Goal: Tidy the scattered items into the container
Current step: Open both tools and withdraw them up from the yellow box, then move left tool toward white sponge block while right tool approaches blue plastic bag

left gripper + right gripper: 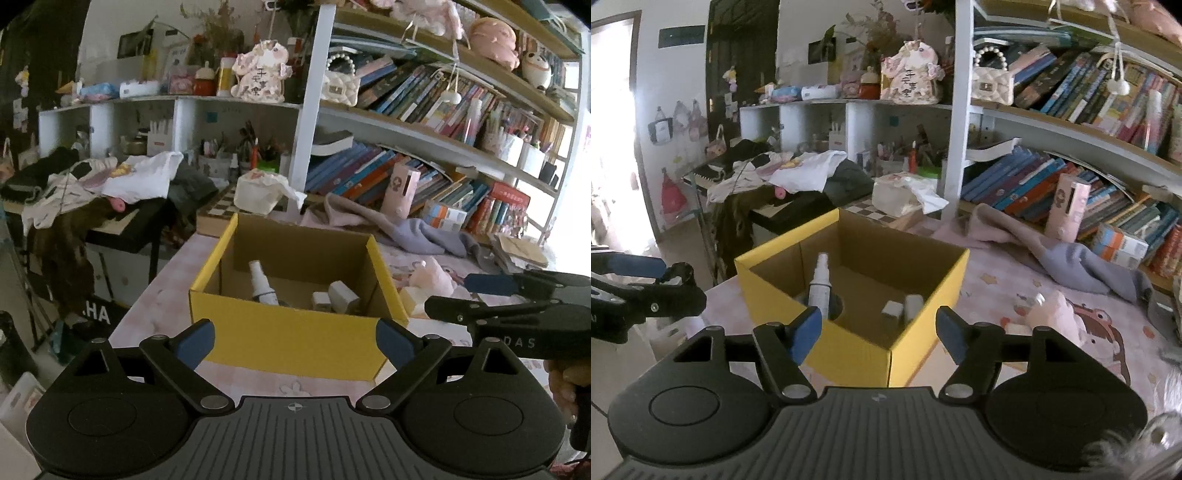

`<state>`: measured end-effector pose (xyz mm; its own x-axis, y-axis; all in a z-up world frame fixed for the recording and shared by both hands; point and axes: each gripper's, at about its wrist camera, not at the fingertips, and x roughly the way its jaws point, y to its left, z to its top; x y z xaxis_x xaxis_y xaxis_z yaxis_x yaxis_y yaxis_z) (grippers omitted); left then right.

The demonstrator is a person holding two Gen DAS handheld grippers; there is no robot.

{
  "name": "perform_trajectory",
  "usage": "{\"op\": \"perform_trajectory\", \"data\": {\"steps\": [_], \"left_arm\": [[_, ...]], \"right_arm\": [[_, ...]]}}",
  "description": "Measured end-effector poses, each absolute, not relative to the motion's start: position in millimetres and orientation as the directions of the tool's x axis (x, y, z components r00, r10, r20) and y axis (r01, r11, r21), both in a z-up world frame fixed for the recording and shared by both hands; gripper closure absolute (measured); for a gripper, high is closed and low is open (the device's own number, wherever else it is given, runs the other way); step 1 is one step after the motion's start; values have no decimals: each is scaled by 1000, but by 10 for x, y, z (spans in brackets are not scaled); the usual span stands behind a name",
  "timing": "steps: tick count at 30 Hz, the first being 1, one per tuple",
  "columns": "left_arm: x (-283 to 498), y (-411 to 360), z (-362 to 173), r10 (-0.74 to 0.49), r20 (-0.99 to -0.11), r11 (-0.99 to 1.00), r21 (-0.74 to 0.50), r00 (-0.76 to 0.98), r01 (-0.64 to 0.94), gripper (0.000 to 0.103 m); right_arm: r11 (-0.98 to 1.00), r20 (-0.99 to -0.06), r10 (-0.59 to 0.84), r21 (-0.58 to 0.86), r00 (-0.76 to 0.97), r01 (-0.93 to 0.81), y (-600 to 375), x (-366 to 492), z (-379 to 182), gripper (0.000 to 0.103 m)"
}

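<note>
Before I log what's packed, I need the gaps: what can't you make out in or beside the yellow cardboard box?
- Base of the white spray bottle: left wrist view, hidden by the yellow cardboard box front wall.
- Two small white blocks: both views, too small to identify.
- Pale pink item right of the box: blurred, unidentifiable.

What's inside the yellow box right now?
Inside the yellow box: a white spray bottle upright on a dark round item, plus two small white blocks. The near walls hide the rest of the floor.
</note>
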<state>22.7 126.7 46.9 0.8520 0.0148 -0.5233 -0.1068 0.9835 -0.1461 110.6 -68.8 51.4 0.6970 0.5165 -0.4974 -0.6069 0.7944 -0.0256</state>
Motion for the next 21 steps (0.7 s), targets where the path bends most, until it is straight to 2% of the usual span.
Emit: {"op": "perform_trajectory", "data": {"steps": [10,15,21], "left_arm": [[-75,974,329,72,-543,991,-57,837,-122,5],[-196,854,242,55,-554,995,-40,831,-92,3],[-251,726,133,44,-576,997,-32,816,-76,3]], "right_arm": [[840,-494,473,3,729,-543,-931,649,311,32],[855,-512,433,-28,742,-518,-964,448,181,21],[868,-530,377,-84,760,-489,-1003,291,92,15]]}}
